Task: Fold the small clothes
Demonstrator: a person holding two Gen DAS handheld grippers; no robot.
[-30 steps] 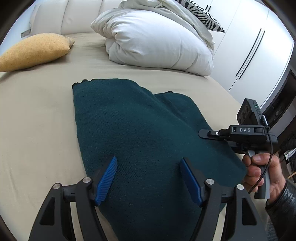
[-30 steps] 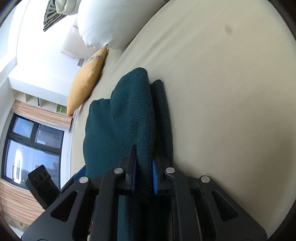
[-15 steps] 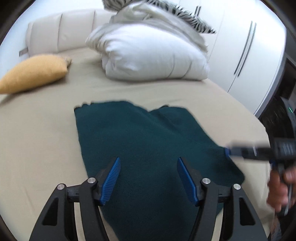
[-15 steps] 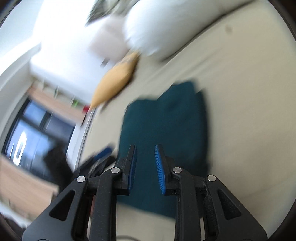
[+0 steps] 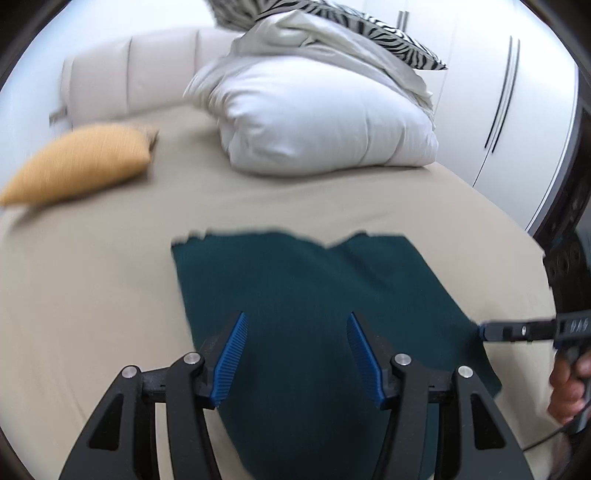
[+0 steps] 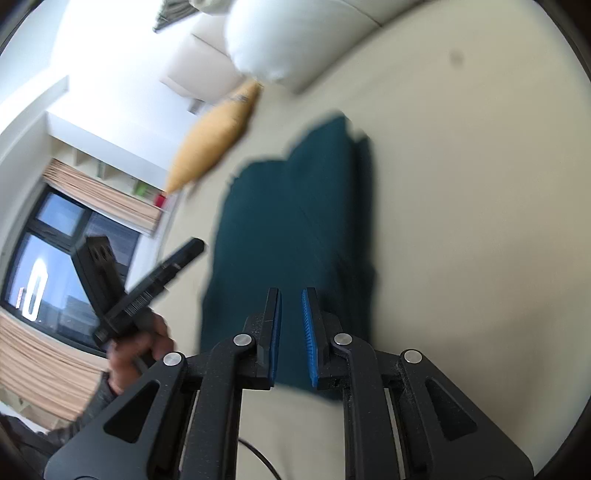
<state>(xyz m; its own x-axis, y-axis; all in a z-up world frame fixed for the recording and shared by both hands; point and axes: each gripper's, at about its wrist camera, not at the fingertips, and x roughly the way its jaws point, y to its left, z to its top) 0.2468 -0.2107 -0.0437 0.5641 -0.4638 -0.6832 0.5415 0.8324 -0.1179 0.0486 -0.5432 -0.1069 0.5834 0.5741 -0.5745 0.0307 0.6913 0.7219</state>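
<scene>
A dark teal knitted garment (image 5: 314,295) lies folded flat on the beige bed sheet (image 5: 92,295); it also shows in the right wrist view (image 6: 295,221). My left gripper (image 5: 297,332) is open and empty, held above the garment's near part. My right gripper (image 6: 291,306) hovers above the garment's near edge with its blue pads a narrow gap apart and nothing between them. It shows in the left wrist view (image 5: 484,330) at the garment's right edge. The left gripper shows in the right wrist view (image 6: 195,245), beside the garment's left edge.
A white folded duvet (image 5: 325,122) with a zebra pillow (image 5: 351,26) on top sits at the bed's far side. A mustard cushion (image 5: 81,166) lies far left. White wardrobe doors (image 5: 498,92) stand to the right. A window (image 6: 55,277) is at the left.
My right gripper has let go of the garment's edge and lifted back; the fold now lies flat. My left gripper has pulled back and up, still open.
</scene>
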